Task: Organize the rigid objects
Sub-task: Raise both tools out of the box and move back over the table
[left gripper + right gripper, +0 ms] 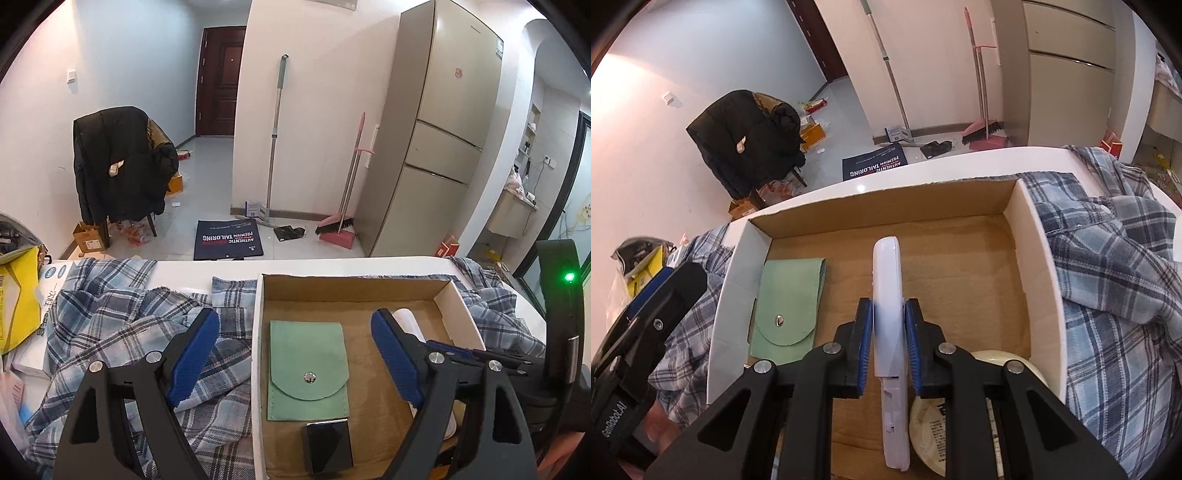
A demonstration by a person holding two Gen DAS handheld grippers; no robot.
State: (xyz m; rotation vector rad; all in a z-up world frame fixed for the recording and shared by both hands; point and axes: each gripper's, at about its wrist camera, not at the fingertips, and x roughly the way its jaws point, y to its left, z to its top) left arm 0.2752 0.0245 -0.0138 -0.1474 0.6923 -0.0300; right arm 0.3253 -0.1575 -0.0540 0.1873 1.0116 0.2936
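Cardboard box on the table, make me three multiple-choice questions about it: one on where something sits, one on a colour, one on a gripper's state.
1. Where does the snap-button felt pouch lie in the open cardboard box?
A. left side
B. right side
C. outside

2. What colour is the pouch?
A. red
B. mint green
C. black

3. What is the right gripper doing?
A. open, empty
B. shut on the white plastic remote
C. shut on cloth

Answers: 1 A, it lies by the left wall; 2 B, pale green felt; 3 B, blue pads press both sides of the remote.
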